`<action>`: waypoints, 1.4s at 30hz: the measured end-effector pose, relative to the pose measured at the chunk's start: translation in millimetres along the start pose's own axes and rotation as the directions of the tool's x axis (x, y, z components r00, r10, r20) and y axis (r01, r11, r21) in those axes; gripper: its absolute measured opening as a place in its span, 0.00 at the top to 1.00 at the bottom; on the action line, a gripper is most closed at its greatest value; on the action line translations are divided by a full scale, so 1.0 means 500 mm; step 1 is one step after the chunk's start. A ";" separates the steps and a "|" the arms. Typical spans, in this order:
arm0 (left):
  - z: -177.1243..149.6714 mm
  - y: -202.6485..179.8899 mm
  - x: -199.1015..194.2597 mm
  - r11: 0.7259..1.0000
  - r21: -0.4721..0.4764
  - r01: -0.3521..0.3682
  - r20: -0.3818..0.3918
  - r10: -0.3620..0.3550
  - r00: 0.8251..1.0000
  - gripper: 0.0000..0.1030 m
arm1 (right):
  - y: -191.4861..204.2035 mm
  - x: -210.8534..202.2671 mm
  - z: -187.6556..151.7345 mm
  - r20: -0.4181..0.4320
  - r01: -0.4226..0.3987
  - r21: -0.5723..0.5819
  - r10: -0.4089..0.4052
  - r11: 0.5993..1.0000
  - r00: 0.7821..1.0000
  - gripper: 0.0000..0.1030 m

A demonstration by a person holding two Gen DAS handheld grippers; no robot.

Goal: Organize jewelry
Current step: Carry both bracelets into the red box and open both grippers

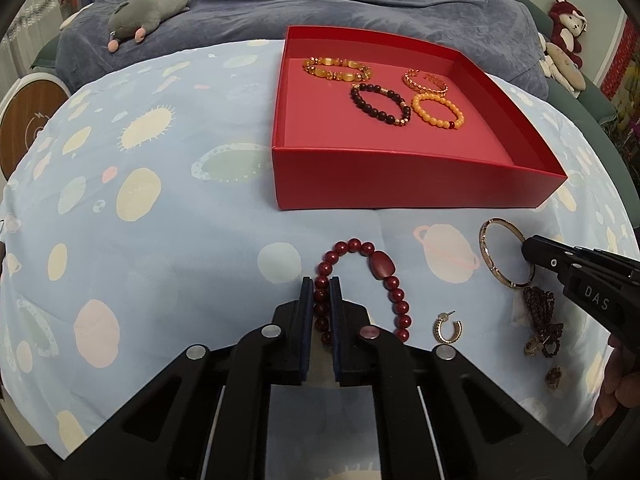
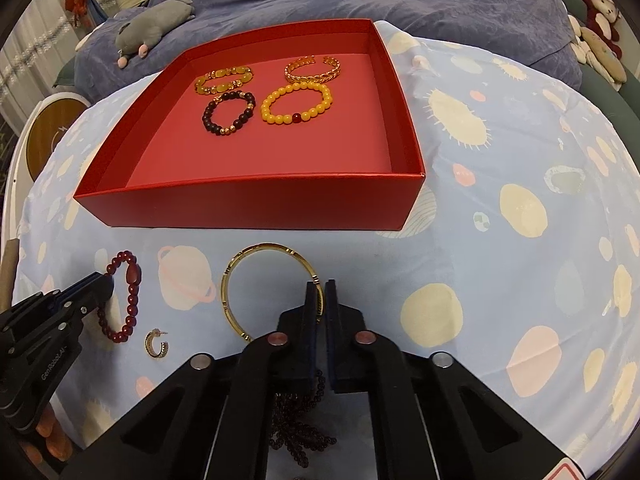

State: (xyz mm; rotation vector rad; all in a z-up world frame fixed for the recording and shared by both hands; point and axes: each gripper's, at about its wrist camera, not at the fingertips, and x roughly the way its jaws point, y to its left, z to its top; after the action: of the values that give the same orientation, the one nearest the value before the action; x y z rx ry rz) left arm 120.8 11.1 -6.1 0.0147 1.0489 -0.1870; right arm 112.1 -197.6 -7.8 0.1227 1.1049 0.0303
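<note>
A blue planet-print cloth (image 1: pixel 160 184) covers the table, with a grey plush toy (image 1: pixel 148 12) lying beyond it. The open red box (image 1: pixel 400 176) already holds four bracelets. Just in front, the left gripper (image 1: pixel 321 292) is pinched onto the red bead bracelet (image 1: pixel 360 248). The right gripper (image 2: pixel 321 296) is clamped on the gold bangle (image 2: pixel 240 264). A small hoop earring (image 1: pixel 448 326) lies between the two pieces.

Your right gripper (image 2: pixel 321 286) pinches the gold bangle (image 2: pixel 256 280) at its right rim; red box (image 2: pixel 248 200) sits just beyond.
</note>
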 end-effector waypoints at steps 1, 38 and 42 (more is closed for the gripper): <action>0.000 0.001 -0.001 1.000 -0.007 0.004 -0.005 -0.004 1.000 0.93 | -0.002 -0.003 0.000 0.002 -0.002 0.005 0.002 1.000 1.000 0.97; 0.244 -0.090 -0.170 0.956 -0.018 0.294 0.155 -0.288 0.945 0.93 | -0.009 -0.125 0.157 0.159 -0.087 0.023 0.082 0.996 0.984 0.97; 0.272 -0.091 -0.105 0.939 -0.061 0.338 0.120 -0.329 0.937 0.93 | -0.001 -0.070 0.187 0.126 -0.078 0.018 0.076 0.997 0.989 0.97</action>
State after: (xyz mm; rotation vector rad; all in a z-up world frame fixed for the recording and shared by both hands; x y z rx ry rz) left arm 205.0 -39.6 110.6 -0.2460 0.9448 -0.4491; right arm 179.6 -208.9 64.5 0.1853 0.9751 0.0783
